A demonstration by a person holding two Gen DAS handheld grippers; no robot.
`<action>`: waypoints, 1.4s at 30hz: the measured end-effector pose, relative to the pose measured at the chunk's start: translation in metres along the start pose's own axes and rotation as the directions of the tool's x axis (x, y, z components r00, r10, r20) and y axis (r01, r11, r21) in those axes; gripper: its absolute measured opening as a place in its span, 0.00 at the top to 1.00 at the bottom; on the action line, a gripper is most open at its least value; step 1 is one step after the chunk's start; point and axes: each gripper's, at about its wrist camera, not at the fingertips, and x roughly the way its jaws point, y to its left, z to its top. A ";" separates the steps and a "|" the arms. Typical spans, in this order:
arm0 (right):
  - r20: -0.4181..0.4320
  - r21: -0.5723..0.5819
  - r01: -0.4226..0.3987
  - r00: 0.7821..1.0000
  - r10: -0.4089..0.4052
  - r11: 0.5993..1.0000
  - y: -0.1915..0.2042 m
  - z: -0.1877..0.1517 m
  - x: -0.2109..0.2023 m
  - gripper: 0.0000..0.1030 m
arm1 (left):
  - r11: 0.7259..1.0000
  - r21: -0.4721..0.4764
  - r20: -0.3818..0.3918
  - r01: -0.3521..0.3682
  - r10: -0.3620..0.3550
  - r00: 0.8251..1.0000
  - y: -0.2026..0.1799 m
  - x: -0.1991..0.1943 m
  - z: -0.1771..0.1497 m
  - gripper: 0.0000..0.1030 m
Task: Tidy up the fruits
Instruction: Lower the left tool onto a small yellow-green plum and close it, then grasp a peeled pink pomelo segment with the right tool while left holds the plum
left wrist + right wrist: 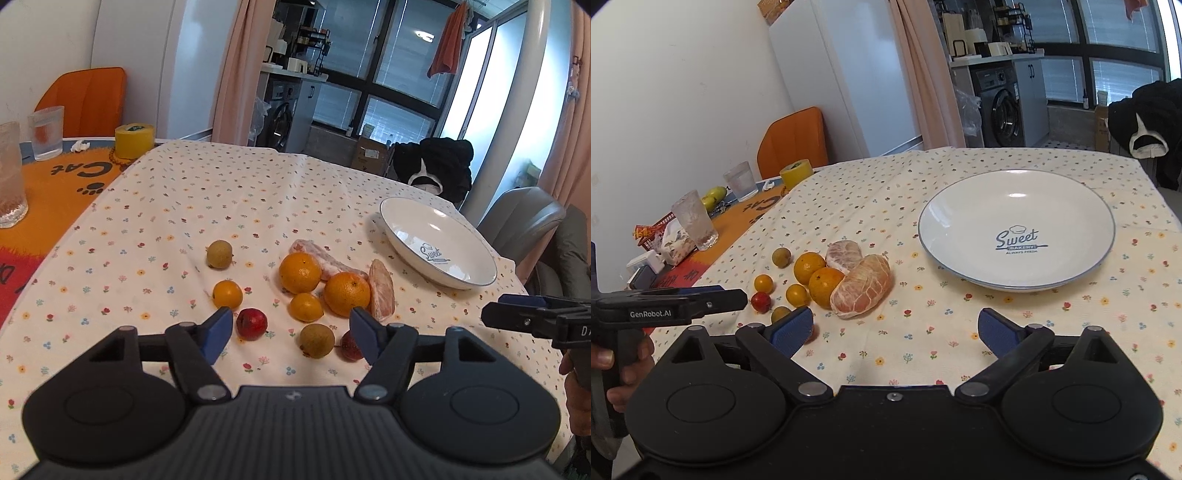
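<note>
Several fruits lie loose on the flowered tablecloth: two large oranges (299, 271) (347, 293), two small oranges (228, 294) (306, 306), two red fruits (252, 324) (351, 345), two brown-green fruits (219, 253) (317, 340) and two peeled pomelo pieces (382, 291) (844, 254). The white "Sweet" plate (960, 221) stands to their right with nothing on it. My left gripper (291, 330) hovers open just short of the fruits. Nearer the plate, my right gripper (897, 330) is open over bare cloth.
Two drinking glasses (696, 221) (740, 181) and a yellow tape roll (135, 140) stand on the orange mat at the left. An orange chair (86, 99) is behind it. A grey chair (524, 218) and a black garment (439, 166) sit past the table's right edge.
</note>
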 end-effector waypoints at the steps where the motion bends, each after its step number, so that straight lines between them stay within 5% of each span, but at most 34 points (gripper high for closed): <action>1: -0.003 -0.001 -0.005 1.000 0.005 1.000 0.000 0.000 0.002 0.07 | 1.000 -0.002 -0.001 0.004 -0.004 1.000 0.000 0.002 0.000 0.35; 9: -0.034 0.003 -0.032 0.999 0.032 0.999 -0.004 0.001 0.020 0.12 | 0.999 -0.010 -0.041 0.042 -0.042 0.998 -0.003 0.021 -0.005 0.57; 19: -0.078 0.015 -0.063 0.995 0.064 0.998 -0.005 0.001 0.041 0.23 | 0.998 -0.001 -0.091 0.057 -0.057 0.994 -0.010 0.044 -0.007 0.68; 21: -0.085 0.007 -0.067 0.994 0.067 0.998 -0.003 0.001 0.045 0.25 | 0.998 0.000 -0.106 0.059 -0.059 0.993 -0.010 0.049 -0.009 0.76; 42: -0.142 -0.030 -0.115 0.984 0.110 0.993 0.017 0.018 0.094 0.35 | 0.999 -0.020 -0.021 0.037 -0.038 0.999 0.010 0.024 0.004 0.76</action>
